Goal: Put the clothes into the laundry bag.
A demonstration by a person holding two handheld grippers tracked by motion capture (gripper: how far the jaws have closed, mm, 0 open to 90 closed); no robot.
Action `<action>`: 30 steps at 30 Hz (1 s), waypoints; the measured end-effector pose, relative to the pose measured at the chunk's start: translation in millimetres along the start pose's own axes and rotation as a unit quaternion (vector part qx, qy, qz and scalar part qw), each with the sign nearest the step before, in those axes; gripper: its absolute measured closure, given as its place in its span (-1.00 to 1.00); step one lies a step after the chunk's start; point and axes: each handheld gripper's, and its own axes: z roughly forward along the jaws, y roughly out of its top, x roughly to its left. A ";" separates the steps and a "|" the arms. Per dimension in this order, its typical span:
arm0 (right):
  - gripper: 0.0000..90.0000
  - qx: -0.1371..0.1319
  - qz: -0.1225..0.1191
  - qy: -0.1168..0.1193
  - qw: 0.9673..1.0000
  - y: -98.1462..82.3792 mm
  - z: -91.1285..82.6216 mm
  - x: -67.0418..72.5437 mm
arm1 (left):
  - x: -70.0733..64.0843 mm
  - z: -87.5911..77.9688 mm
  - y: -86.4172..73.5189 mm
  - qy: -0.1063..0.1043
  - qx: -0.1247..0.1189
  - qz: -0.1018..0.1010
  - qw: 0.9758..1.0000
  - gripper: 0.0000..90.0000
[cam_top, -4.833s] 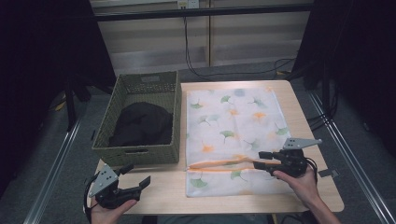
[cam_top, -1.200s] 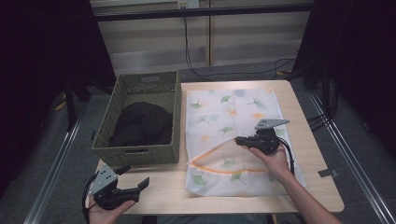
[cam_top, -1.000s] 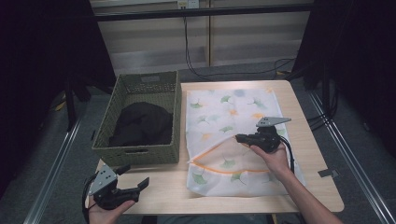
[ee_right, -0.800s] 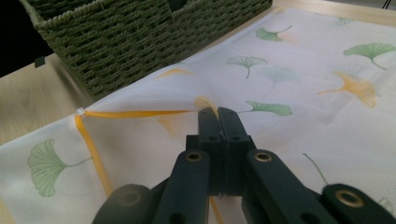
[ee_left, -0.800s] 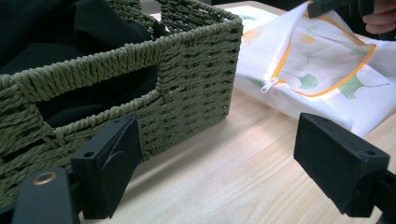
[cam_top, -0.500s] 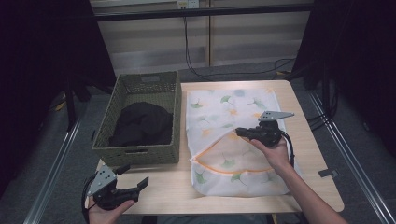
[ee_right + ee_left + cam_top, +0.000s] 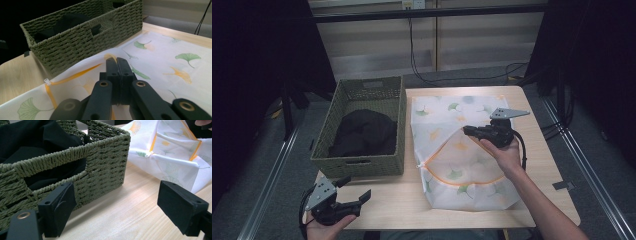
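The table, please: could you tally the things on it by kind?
Woven basket: 1
Black cloth in the basket: 1
Leaf-print mesh bag: 1
Total: 3

I count one woven green basket (image 7: 362, 130) with one heap of black cloth (image 7: 364, 134) inside it. One white mesh laundry bag (image 7: 462, 150) with a ginkgo-leaf print and one orange zipper (image 7: 462, 181) lies on one wooden table (image 7: 402, 200). I hold two grippers: my left gripper (image 7: 357, 192) and my right gripper (image 7: 468, 131).
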 end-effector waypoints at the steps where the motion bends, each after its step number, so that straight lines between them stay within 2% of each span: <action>1: 1.00 0.000 0.000 0.000 1.000 0.0 0.0 0.0 | 0.0 0.0 0.0 0.000 0.000 0.000 1.000 -0.67; 2: 1.00 -0.004 -0.001 0.003 1.000 1.9 -0.4 -0.6 | 0.2 0.0 0.0 -0.003 -0.002 -0.001 1.000 -0.67; 4: 1.00 -0.008 0.001 0.002 1.000 4.5 -1.3 -1.4 | -0.7 -1.5 2.1 0.005 -0.002 0.008 1.000 -0.67; 7: 1.00 -0.023 0.004 -0.003 1.000 7.0 -3.7 -3.1 | 1.0 -2.0 4.5 0.001 0.000 0.012 1.000 -0.68; 9: 1.00 -0.033 0.010 0.002 0.999 6.3 -4.7 -3.6 | 2.4 -2.6 7.6 0.002 0.001 0.012 1.000 -0.69; 11: 1.00 -0.040 0.014 0.003 0.999 3.8 -4.0 -4.1 | 5.1 -2.3 14.3 0.004 0.004 0.020 1.000 -0.70; 15: 1.00 -0.026 0.011 0.005 1.000 0.8 0.1 -3.9 | 13.6 1.0 32.2 -0.005 0.008 0.034 0.999 -0.71; 17: 1.00 -0.023 0.011 0.007 1.000 0.0 2.0 -3.6 | 19.5 4.2 44.1 -0.003 0.007 0.036 0.999 -0.71; 19: 1.00 -0.022 0.011 0.007 1.000 -0.3 3.3 -3.1 | 26.8 10.5 58.1 -0.003 0.007 0.038 0.999 -0.71; 22: 1.00 -0.018 0.009 0.010 1.000 -0.6 4.4 -2.2 | 35.2 21.2 74.4 0.004 0.021 0.033 0.999 -0.71; 23: 1.00 -0.018 0.008 0.010 1.000 -0.7 4.2 -2.2 | 37.5 25.0 78.8 -0.004 0.022 0.035 0.999 -0.71; 26: 1.00 -0.019 0.008 0.010 1.000 -1.1 3.4 -2.0 | 42.7 32.1 85.6 0.003 0.021 0.034 0.999 -0.71; 27: 1.00 -0.018 0.008 0.009 1.000 -1.5 3.4 -2.0 | 49.1 40.5 90.1 -0.002 0.024 0.022 0.999 -0.71; 30: 1.00 -0.014 0.009 0.012 1.000 -2.7 4.6 -2.1 | 54.1 47.4 93.2 0.006 0.033 0.018 0.999 -0.71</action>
